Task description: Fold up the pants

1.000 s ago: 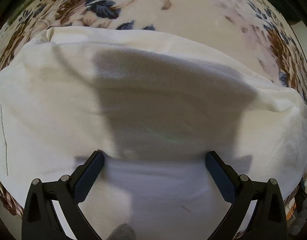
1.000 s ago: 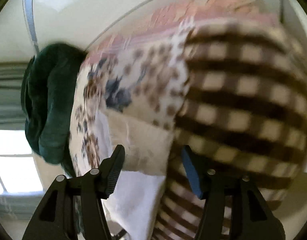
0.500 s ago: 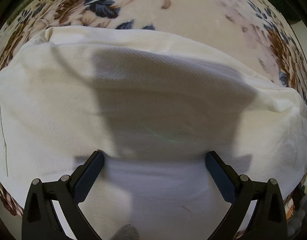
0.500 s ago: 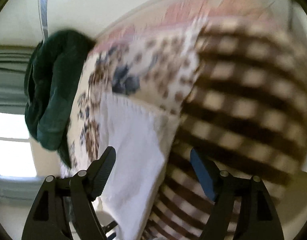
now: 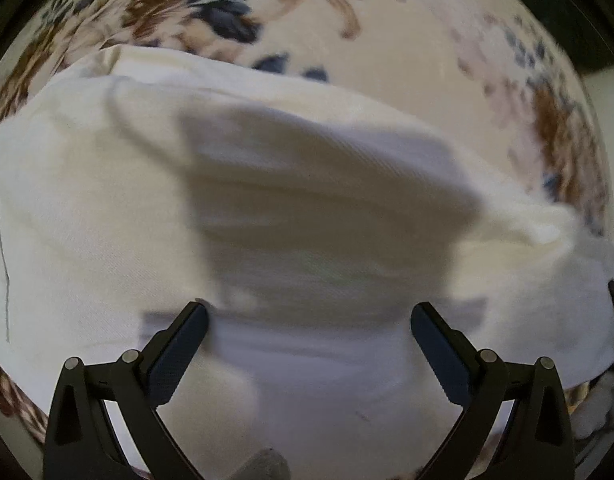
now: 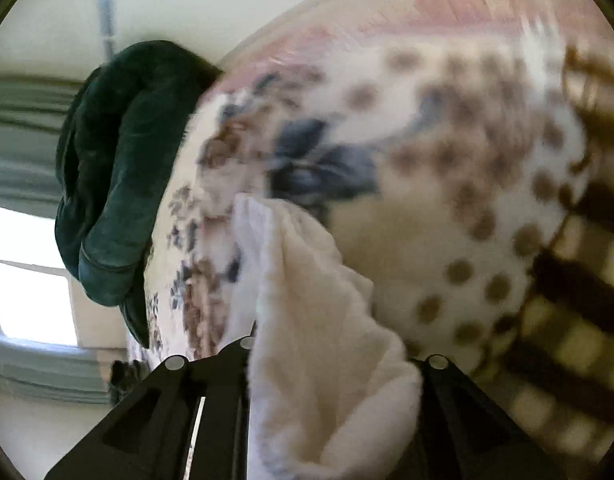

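So the white pants are spread out on a bed covered with a floral blanket, and we're partway into a fold. The left tool points straight down over the cloth with its jaws wide apart and nothing between them. It's hovering over, or maybe resting on, the middle of the fabric, hard to say which. Looks to me like it's there to pin the pants in place while the other side does the work.

The right tool is the busy one. Its jaws are closing, and a bunched-up wad of the white pants fills the gap between them, so it's pinching an edge or corner. The tips are buried in cloth, so I can't see how firm the grip is. The picture is pretty smeared too. A dark green blanket and a checked blanket are off to the sides, not in the way.

My read: this is the grab-the-edge step of a fold. The next move calls for lifting that pinched end and carrying it across over the part under the left tool, keeping the fabric taut so the layers land lined up and not rumpled.
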A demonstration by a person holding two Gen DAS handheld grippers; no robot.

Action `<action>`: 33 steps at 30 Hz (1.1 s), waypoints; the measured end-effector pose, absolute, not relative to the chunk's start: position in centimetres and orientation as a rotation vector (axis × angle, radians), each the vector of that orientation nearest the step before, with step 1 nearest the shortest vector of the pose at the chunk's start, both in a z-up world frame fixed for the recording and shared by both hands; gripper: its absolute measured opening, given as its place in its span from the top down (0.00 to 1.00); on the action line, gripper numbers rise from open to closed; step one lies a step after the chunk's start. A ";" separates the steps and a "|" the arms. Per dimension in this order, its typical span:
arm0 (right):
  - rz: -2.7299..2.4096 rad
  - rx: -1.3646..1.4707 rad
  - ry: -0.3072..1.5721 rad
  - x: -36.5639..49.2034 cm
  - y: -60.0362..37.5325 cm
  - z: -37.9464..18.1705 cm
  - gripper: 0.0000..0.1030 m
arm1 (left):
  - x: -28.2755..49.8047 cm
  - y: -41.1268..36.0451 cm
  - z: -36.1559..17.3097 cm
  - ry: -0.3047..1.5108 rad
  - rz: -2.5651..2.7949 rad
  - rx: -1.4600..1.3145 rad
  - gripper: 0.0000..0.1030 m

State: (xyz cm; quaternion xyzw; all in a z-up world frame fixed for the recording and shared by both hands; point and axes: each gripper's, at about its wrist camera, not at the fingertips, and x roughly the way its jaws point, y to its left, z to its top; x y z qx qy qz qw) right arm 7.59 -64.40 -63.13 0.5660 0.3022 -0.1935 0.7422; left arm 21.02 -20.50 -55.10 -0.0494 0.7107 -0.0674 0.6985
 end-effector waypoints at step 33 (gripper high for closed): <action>0.109 0.933 1.172 16.4 -27.7 -58.9 0.36 | 20.2 0.9 -46.8 1.468 -0.025 -0.374 0.00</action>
